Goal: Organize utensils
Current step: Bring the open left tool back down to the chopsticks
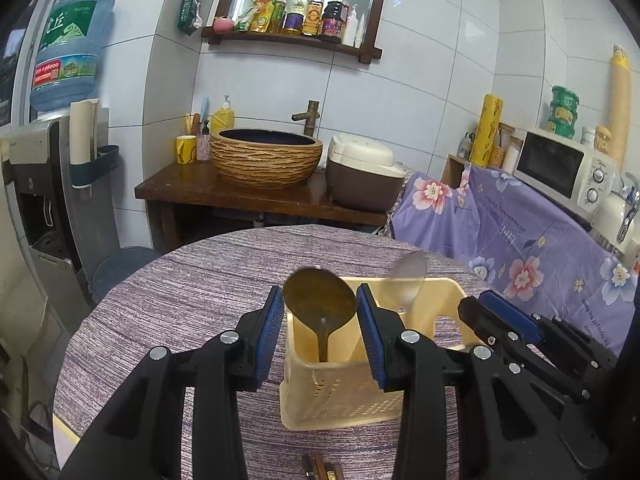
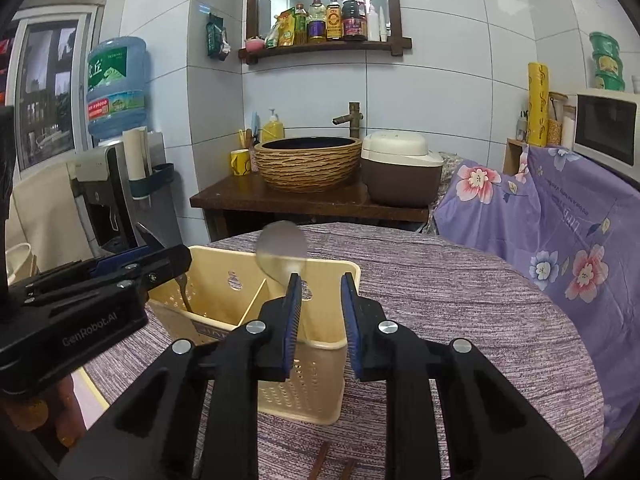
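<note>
A cream plastic utensil basket [image 1: 340,396] stands on the purple-clothed round table [image 1: 180,288]; it also shows in the right wrist view [image 2: 304,384]. A bronze spoon [image 1: 320,300] stands bowl-up in its left compartment, between the open fingers of my left gripper [image 1: 318,300], which do not touch it. A clear spoon [image 2: 282,254] stands in the right compartment, seen blurred in the left wrist view [image 1: 410,276]. My right gripper [image 2: 320,286] is open just above the basket's right end, the clear spoon beside its left finger.
Brown chopstick ends [image 1: 322,470] lie on the table at the near edge, also in the right wrist view [image 2: 320,462]. Behind the table stand a wooden counter [image 1: 240,196] with a basin, a rice cooker [image 1: 364,172] and a cloth-covered shelf [image 1: 512,224].
</note>
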`<state>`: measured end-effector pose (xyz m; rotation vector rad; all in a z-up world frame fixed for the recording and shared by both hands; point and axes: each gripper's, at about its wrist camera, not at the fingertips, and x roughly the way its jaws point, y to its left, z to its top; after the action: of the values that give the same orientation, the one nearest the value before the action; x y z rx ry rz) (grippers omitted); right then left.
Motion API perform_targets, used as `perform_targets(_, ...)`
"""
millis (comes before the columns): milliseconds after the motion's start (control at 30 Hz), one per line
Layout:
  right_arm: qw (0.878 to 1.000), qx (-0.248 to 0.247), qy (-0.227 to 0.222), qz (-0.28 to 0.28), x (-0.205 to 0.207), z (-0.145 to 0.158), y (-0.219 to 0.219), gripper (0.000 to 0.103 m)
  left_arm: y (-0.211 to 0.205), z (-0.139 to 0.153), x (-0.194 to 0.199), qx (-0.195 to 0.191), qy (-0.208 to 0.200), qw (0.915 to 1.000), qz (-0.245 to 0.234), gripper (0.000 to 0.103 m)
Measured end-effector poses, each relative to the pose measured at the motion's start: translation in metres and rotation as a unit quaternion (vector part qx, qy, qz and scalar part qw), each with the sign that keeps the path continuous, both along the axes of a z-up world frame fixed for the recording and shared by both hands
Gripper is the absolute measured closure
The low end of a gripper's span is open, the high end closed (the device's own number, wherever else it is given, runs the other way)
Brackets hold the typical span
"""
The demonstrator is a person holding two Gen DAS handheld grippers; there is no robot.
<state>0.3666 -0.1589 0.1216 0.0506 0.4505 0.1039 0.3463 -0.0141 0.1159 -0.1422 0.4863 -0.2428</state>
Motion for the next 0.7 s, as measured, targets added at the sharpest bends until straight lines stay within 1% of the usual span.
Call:
perform_targets(33, 1.0, 0.002, -0.001, -0.004, -0.004, 0.001, -0.002, 0.081, 0.003, 0.002, -0.004, -0.005, -0.001, 1.0, -0.002, 0.062)
perform_targets(67, 1.0, 0.004, -0.001, -0.008, -0.011, 0.002, -0.006, 0.077, 0.005, 0.003, -0.008, -0.008, -0.003, 1.0, -0.003, 0.054)
perform_targets(100, 1.0, 0.01, 0.0, -0.009, -0.017, 0.003, -0.008, 0.067, 0.007, 0.004, -0.013, -0.01, -0.005, 0.9999, -0.001, 0.042)
perform_targets(167, 1.0, 0.025, 0.007, -0.011, -0.029, 0.003, -0.017, 0.052, 0.014, 0.005, -0.029, -0.013, -0.007, 0.9998, 0.009, 0.031)
perform_targets(200, 0.999, 0.027, 0.015, -0.019, -0.037, 0.001, -0.021, 0.052, 0.016, 0.003, -0.035, -0.011, -0.002, 0.9998, 0.016, 0.029)
perform_targets(333, 0.997, 0.02, 0.071, -0.036, -0.062, -0.013, -0.036, 0.051, 0.022, -0.014, -0.058, 0.004, 0.044, 0.9988, 0.02, 0.029)
perform_targets(500, 0.99, -0.004, 0.125, -0.065, -0.098, -0.047, -0.05, 0.051, 0.026, -0.049, -0.088, 0.03, 0.091, 0.9951, 0.025, 0.03)
perform_targets(533, 0.988, -0.003, 0.136, -0.072, -0.105, -0.055, -0.053, 0.051, 0.027, -0.06, -0.093, 0.031, 0.107, 0.9934, 0.027, 0.031)
perform_targets(600, 0.984, 0.001, 0.161, -0.081, -0.116, -0.072, -0.057, 0.05, 0.028, -0.076, -0.101, 0.029, 0.133, 0.9902, 0.03, 0.038)
perform_targets(633, 0.981, 0.004, 0.173, -0.083, -0.121, -0.081, -0.058, 0.049, 0.029, -0.085, -0.103, 0.028, 0.15, 0.9879, 0.028, 0.04)
perform_targets(700, 0.977, 0.008, 0.193, -0.084, -0.132, -0.096, -0.057, 0.049, 0.024, -0.098, -0.108, 0.033, 0.171, 0.9846, 0.018, 0.045)
